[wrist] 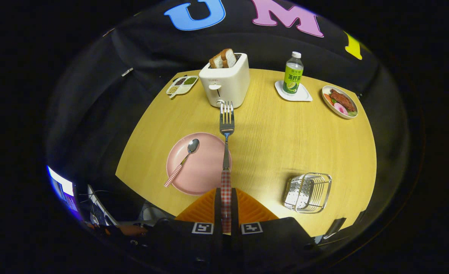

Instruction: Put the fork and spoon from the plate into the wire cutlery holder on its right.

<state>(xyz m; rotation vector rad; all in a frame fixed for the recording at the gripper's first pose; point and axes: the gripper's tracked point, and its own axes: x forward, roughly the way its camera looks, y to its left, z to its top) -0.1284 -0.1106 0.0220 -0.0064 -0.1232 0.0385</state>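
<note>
The tongs are pinching the checked handle of the fork, which is pointing straight ahead with its tines up near the toaster, lifted above the pink plate. The spoon is lying on that plate, just left of the fork. Step 1 of 2 looks to be under way: the fork is in hand but not yet delivered. Next, the tongs are needing to swing right toward the wire cutlery holder on the surface, tip the fork handle-down, and release it inside.
</note>
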